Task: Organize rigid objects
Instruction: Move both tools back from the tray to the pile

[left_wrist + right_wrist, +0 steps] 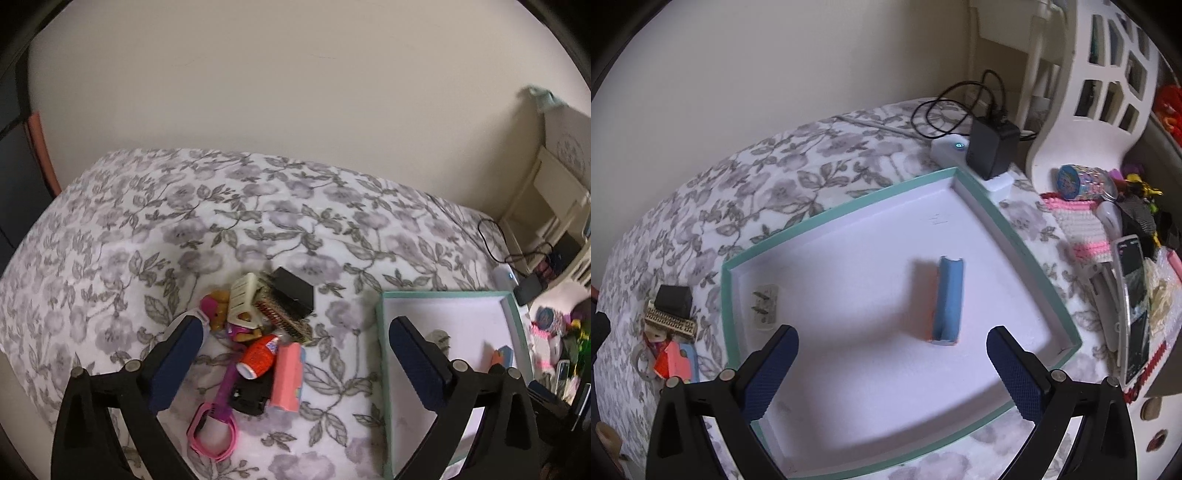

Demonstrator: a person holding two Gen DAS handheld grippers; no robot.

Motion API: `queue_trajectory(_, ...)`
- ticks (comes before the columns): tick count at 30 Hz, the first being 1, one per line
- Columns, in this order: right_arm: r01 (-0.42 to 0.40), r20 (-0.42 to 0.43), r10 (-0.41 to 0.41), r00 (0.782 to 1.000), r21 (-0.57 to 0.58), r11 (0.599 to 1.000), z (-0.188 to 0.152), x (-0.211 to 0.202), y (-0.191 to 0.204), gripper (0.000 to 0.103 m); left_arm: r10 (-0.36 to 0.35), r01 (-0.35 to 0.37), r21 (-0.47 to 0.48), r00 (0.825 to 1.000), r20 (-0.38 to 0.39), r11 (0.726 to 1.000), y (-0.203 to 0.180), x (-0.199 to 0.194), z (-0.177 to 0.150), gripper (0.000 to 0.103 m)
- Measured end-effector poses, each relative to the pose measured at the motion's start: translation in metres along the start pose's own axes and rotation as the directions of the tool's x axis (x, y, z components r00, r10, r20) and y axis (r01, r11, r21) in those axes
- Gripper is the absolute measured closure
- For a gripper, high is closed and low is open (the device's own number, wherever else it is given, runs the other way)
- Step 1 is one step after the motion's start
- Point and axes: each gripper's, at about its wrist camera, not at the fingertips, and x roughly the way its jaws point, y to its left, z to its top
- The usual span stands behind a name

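Observation:
A pile of small rigid objects lies on the floral bedspread: a red can point(258, 357), a pink block point(287, 376), a black box point(293, 291) on a patterned box, a cream comb point(243, 298), a pink watch point(212, 432) and a toy figure point(216, 308). My left gripper point(295, 363) is open above the pile. A teal-rimmed white tray point(738, 280) holds a blue block point(948, 300) and a white plug point(764, 306). My right gripper point(892, 373) is open and empty over the tray, near the blue block.
A black charger point(991, 147) with cable sits on a white device beyond the tray. A phone point(1132, 306), knitted cloth point(1078, 225) and a glitter jar point(1084, 182) lie right of the tray. A white chair point(1082, 96) and a wall stand behind.

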Motion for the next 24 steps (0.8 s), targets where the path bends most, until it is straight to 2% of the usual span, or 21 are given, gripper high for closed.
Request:
queue_trajectory(4, -0.023, -0.012, 0.023, 1.0, -0.005, 1.0, -0.001, 0.002, 0.006, 0.0, 0.015, -0.018, -0.064, 0.999, -0.044, 0.998, 0.025, 0.01, 0.002, 0.002)
queue_trajectory(12, -0.062, -0.022, 0.061, 0.998, -0.051, 0.997, -0.005, 0.002, 0.028, 0.0, 0.066, -0.073, -0.156, 0.997, -0.049, 0.985, 0.066, 0.007, 0.007, 0.002)
queue_trajectory(16, -0.119, -0.008, 0.119, 0.993, -0.067, 0.991, -0.006, -0.005, 0.044, 0.0, 0.063, -0.072, -0.197, 0.997, -0.05, 0.978, 0.081, 0.006, 0.01, 0.002)
queue_trajectory(20, -0.13, 0.01, 0.133, 0.991, -0.142, 0.981, -0.012, -0.01, 0.072, 0.0, 0.086, -0.094, -0.221, 0.995, -0.046, 0.971, 0.094, 0.002, 0.012, 0.002)
queue_trajectory(24, -0.171, -0.014, 0.171, 0.985, -0.176, 0.969, -0.019, -0.009, 0.092, 0.0, 0.085, -0.098, -0.262, 0.995, -0.061, 0.96, 0.109, 0.003, 0.012, 0.002)
